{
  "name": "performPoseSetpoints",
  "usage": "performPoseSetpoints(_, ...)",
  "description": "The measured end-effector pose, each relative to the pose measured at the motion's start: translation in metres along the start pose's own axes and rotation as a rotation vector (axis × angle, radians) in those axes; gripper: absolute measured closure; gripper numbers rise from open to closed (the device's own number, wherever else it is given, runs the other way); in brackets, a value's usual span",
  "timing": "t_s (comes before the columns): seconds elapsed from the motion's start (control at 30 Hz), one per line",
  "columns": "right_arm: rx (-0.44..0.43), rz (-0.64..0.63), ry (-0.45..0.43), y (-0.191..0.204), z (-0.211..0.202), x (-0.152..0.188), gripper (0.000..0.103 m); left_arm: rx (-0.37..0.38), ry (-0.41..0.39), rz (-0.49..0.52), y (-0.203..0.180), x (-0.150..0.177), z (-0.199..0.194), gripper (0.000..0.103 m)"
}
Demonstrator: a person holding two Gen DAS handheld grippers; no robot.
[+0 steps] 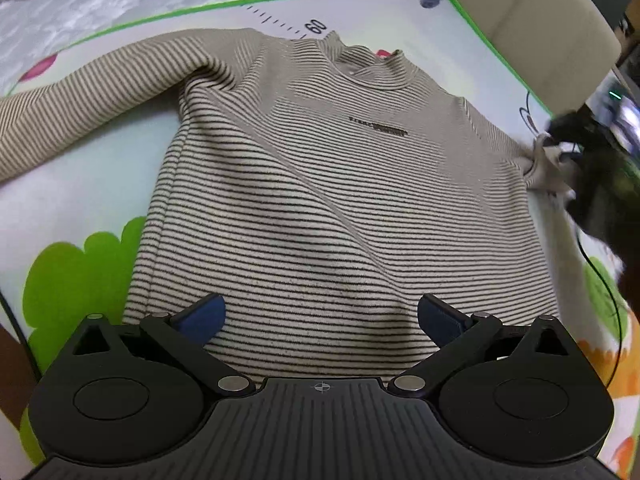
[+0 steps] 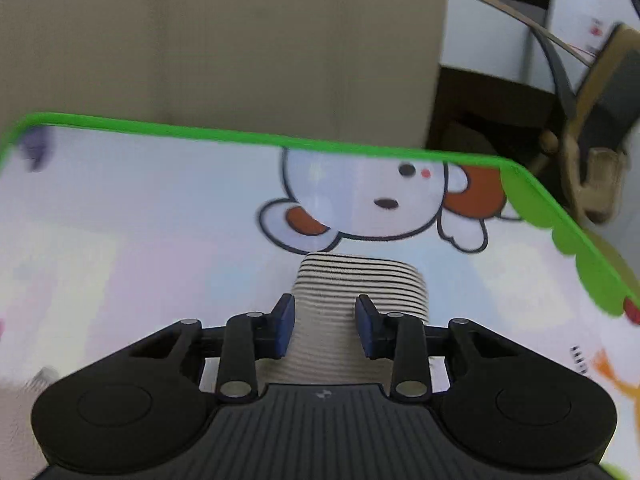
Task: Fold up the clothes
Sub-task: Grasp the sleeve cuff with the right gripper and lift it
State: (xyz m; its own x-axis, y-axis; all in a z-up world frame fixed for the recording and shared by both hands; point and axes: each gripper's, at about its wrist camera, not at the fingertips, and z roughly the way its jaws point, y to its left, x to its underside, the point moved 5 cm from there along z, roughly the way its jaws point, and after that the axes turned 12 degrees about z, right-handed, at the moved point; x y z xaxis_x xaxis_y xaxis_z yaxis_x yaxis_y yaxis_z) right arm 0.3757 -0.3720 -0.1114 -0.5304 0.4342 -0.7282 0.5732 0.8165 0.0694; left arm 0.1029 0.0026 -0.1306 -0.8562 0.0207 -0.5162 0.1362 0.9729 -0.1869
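Note:
A beige sweater with thin dark stripes (image 1: 320, 180) lies flat, front up, on a cartoon-print play mat (image 1: 72, 200), collar at the far side. Its left sleeve (image 1: 80, 108) stretches out to the left. My left gripper (image 1: 320, 308) hangs open over the hem with nothing between its blue pads. At the right edge my right gripper (image 1: 580, 148) shows blurred at the bunched end of the right sleeve. In the right wrist view the striped cuff (image 2: 360, 276) lies between and under the fingers of my right gripper (image 2: 326, 312). Its jaws stand partly apart and do not visibly pinch the cloth.
The mat's green border (image 2: 240, 136) runs close behind the cuff, with a beige sofa front (image 2: 240, 40) beyond it. A chair (image 2: 600, 120) stands past the right corner. A thin black cable (image 1: 608, 292) trails over the mat on the right. White quilted fabric (image 1: 80, 8) lies far left.

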Motion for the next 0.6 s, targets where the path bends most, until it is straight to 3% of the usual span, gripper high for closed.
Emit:
performPoseSetpoints(0.1, 0.03, -0.004, -0.003, -0.003, 0.008, -0.007, 0.07, -0.003, -0.014, 0.029, -0.001, 0.001, 0.001, 0.0)
performPoseSetpoints(0.13, 0.037, -0.006, -0.005, -0.004, 0.01, -0.009, 0.078, -0.004, -0.018, 0.038, -0.001, 0.001, 0.001, 0.0)
performPoseSetpoints(0.17, 0.045, -0.009, -0.006, -0.006, 0.012, -0.012, 0.1, -0.005, -0.022, 0.045, -0.001, 0.0, 0.002, 0.0)
performPoseSetpoints(0.2, 0.052, -0.012, -0.008, -0.007, 0.014, -0.015, 0.103, -0.005, -0.025, 0.048, -0.001, 0.0, 0.003, 0.0)
performPoseSetpoints(0.37, 0.028, 0.038, -0.087, -0.06, -0.036, -0.05, 0.103, 0.022, -0.035, 0.024, 0.004, -0.003, 0.002, 0.0)
performPoseSetpoints(0.5, -0.127, 0.004, -0.235, -0.085, -0.131, -0.086, 0.103, 0.077, -0.04, -0.085, 0.018, -0.005, -0.005, 0.0)
performPoseSetpoints(0.6, -0.227, 0.005, -0.203, -0.084, -0.173, -0.1, 0.102, 0.054, -0.035, -0.171, 0.029, -0.004, -0.014, 0.0)
